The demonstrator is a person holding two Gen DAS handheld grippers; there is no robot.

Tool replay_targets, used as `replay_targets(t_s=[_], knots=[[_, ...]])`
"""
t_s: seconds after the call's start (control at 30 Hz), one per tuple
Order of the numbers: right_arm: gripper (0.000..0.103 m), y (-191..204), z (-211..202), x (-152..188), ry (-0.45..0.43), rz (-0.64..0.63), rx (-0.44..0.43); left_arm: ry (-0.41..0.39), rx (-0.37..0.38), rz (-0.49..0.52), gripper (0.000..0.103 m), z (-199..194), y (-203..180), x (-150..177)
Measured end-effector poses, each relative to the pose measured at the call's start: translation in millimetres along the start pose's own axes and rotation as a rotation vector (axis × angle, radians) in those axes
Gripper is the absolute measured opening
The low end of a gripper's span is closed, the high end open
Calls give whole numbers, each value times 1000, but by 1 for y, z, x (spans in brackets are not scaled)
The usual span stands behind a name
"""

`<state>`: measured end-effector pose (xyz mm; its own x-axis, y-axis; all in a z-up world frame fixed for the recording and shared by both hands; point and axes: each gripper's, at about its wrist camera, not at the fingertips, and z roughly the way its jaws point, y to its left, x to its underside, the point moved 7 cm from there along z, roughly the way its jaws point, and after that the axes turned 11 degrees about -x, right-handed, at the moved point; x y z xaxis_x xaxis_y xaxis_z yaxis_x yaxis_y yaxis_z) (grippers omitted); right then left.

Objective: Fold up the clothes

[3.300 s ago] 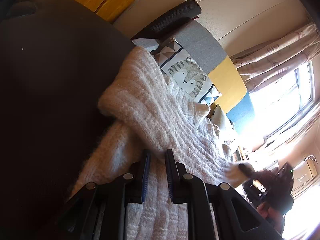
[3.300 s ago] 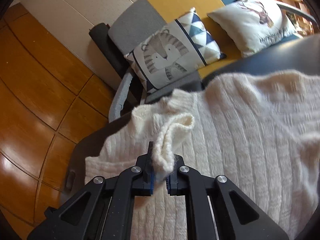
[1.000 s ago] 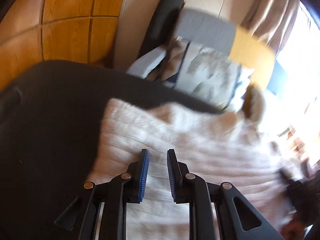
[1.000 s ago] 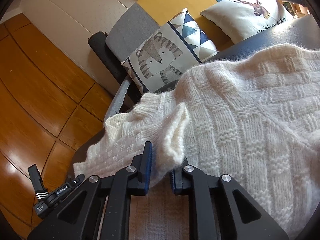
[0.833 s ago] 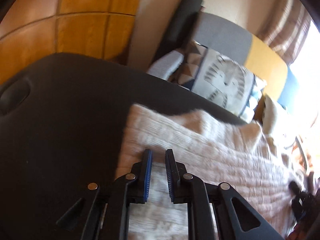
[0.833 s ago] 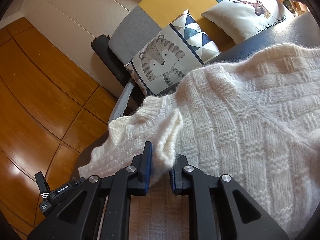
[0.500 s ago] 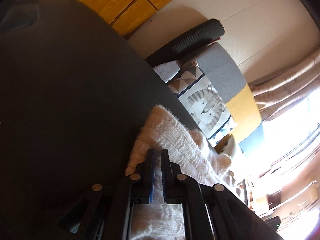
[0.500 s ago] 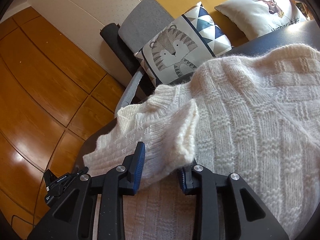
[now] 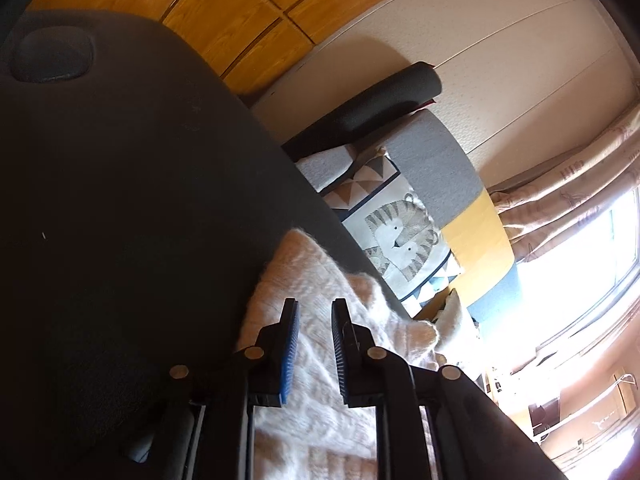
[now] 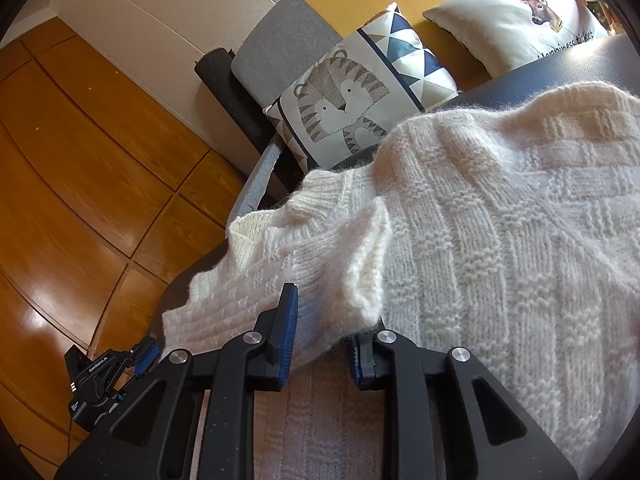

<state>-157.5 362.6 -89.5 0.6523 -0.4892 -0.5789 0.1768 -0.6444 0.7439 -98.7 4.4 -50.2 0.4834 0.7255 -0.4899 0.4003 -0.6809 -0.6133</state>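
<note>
A cream knit sweater (image 10: 480, 260) lies spread on the dark table (image 9: 120, 200). One sleeve is folded back over the body, and its cuff (image 10: 360, 264) sits loosely between the jaws of my right gripper (image 10: 324, 312). Those jaws are closing, and the pads do not visibly pinch the knit. My left gripper (image 9: 314, 312) hovers over the sweater's left edge (image 9: 296, 272). Its jaws are opening, with a narrow gap that holds nothing. In the right wrist view the left gripper (image 10: 142, 356) shows at the sweater's lower left corner.
Behind the table stands a sofa (image 10: 288, 36) with a tiger cushion (image 10: 344, 100) and a deer cushion (image 10: 516, 12). Wooden floor (image 10: 80, 160) lies to the left. A curtained bright window (image 9: 592, 248) is at the right in the left wrist view.
My left gripper rolled and slid along the sweater's left edge; its jaws shut, then parted again. The right jaws spread off the sleeve cuff, then narrowed a little, staying in place.
</note>
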Motion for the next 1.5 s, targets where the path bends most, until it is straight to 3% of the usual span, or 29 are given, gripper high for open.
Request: replay_targets(t_s=[0.07, 0.4, 0.47, 0.6, 0.77, 0.9, 1.13, 1.27, 1.4, 1.43, 1.47, 1.5], knots=[[24, 0, 0, 0, 0, 0, 1, 36, -50, 58, 16, 9, -3, 11], [24, -1, 2, -2, 4, -3, 10, 11, -261, 198, 11, 14, -3, 18], [24, -2, 2, -2, 3, -3, 8, -1, -284, 240, 10, 12, -14, 16], [24, -2, 2, -1, 2, -3, 6, -50, -259, 296, 14, 14, -38, 5], [23, -2, 2, -1, 3, -7, 18, -46, -378, 346, 15, 41, -34, -11], [15, -5, 0, -2, -13, -5, 39, -42, -327, 264, 16, 46, -17, -18], [14, -2, 0, -6, 4, -28, 89, -58, -328, 262, 14, 46, -16, -18], [14, 40, -7, -13, -32, -238, 74, -61, -318, 257, 14, 45, -12, -17], [14, 4, 7, -5, 54, -110, 215, -61, -307, 248, 14, 48, -10, -19], [15, -4, 4, -5, 56, -58, 215, -61, -305, 247, 14, 48, -10, -19], [17, -8, 0, -7, 52, -24, 215, -61, -301, 244, 14, 48, -10, -19], [27, -11, -6, -9, 43, 1, 230, -62, -298, 243, 14, 48, -9, -18]])
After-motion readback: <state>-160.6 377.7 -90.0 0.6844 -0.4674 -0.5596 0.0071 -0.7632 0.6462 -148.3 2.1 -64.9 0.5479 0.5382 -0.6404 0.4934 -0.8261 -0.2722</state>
